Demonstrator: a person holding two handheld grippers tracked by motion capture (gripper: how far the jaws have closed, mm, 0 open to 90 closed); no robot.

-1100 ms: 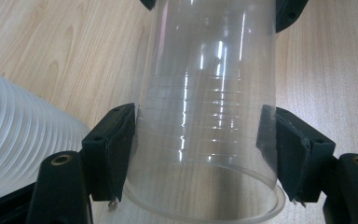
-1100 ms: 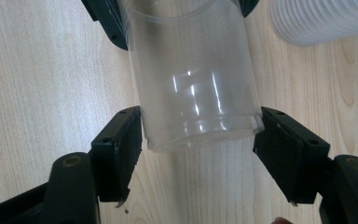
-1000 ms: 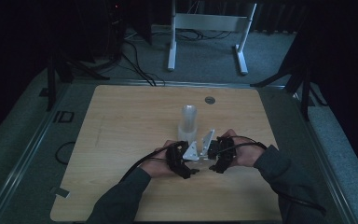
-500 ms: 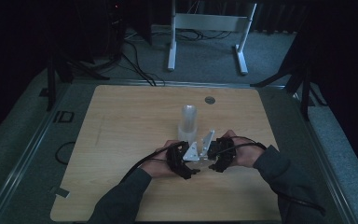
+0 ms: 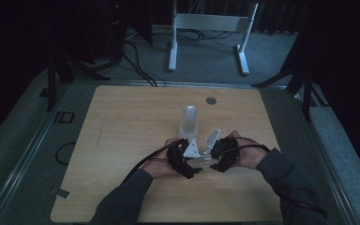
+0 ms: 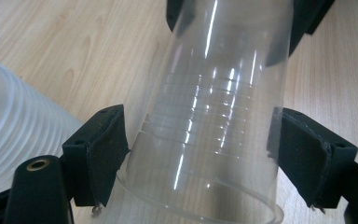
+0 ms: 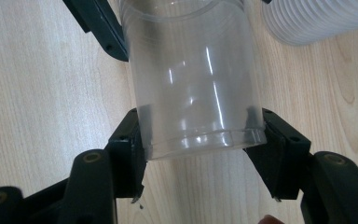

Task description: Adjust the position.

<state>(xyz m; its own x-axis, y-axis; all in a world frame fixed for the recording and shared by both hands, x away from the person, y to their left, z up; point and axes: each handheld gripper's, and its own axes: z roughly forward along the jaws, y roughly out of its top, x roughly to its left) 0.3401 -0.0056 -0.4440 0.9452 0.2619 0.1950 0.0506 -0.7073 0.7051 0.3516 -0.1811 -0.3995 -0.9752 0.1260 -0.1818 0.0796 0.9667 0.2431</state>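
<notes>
person at a light wooden table [image 5: 122,140], both forearms in from the bottom of the high view, the two grippers meeting near the middle of the table just in front of a stack of cups [image 5: 189,123] that stands upright. between the grippers a clear plastic cup [image 6: 205,130] is held off the stack, lying roughly level. right gripper [image 7: 200,154] is clamped on the cup's bottom end, both pads pressed flat against the wall right at the base rim, jaws at about their tightest. left gripper [image 6: 200,149] sits around the cup's wider, rim end; its jaws have just been opening, the cup between them. left pad looks about touching the wall, right pad close beside it, and no firm squeeze shows, so it reads as released. in the left gripper view the ribbed white side of the stack [image 6: 23,130] is at the left, just beside the jaw. in the right gripper view the stack [image 7: 317,18] is at top right, apart from the held cup. small round grey disc [image 5: 210,100] set in the table beyond the stack, well apart.
</notes>
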